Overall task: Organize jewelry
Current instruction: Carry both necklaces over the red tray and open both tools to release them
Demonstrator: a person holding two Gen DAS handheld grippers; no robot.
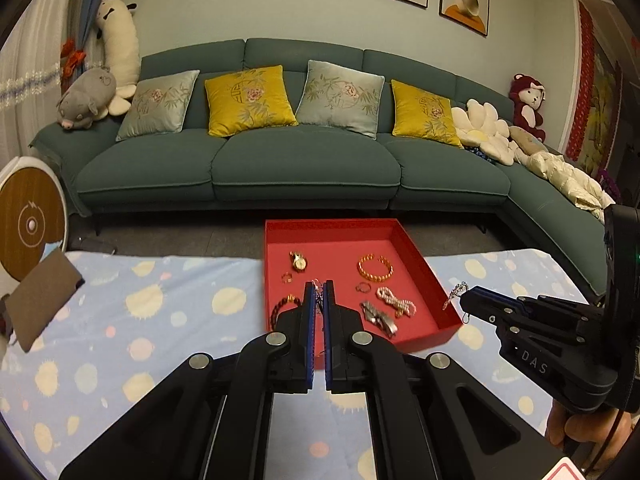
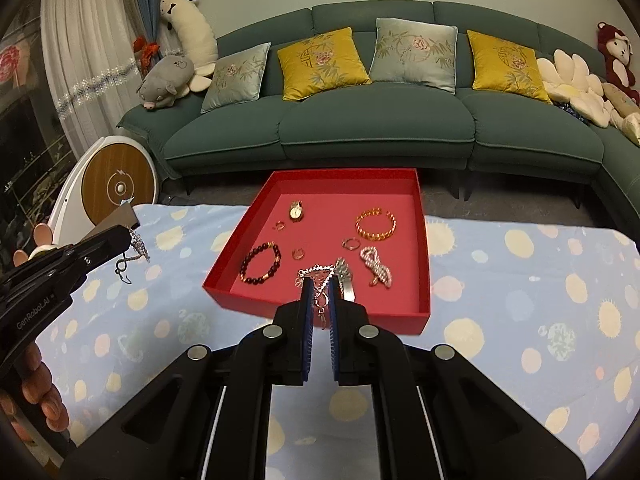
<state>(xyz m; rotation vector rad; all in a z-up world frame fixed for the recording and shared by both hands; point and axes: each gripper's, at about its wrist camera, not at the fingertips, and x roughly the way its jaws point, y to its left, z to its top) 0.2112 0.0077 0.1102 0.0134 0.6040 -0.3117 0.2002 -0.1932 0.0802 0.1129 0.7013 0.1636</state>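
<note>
A red tray [image 1: 436, 280] [image 2: 423, 248] sits on the spotted blue cloth and holds a gold watch [image 2: 296, 211], a gold bangle [image 2: 376, 224], a dark bead bracelet [image 2: 261, 262], a pearl piece [image 2: 376, 266], a silver watch band [image 2: 346, 276] and small rings [image 2: 298, 254]. My left gripper [image 1: 319, 286] is shut on a dangling silver earring [image 2: 138, 250], seen from the right wrist view at the left. My right gripper [image 2: 319, 284] is shut on another silver earring [image 2: 320, 280], held above the tray's near edge; it also shows in the left wrist view [image 1: 454, 294].
A green sofa [image 1: 304, 168] with cushions and plush toys stands beyond the table. A round white and wood appliance [image 2: 116, 188] stands at the left. A brown card [image 1: 40, 300] lies at the table's left edge.
</note>
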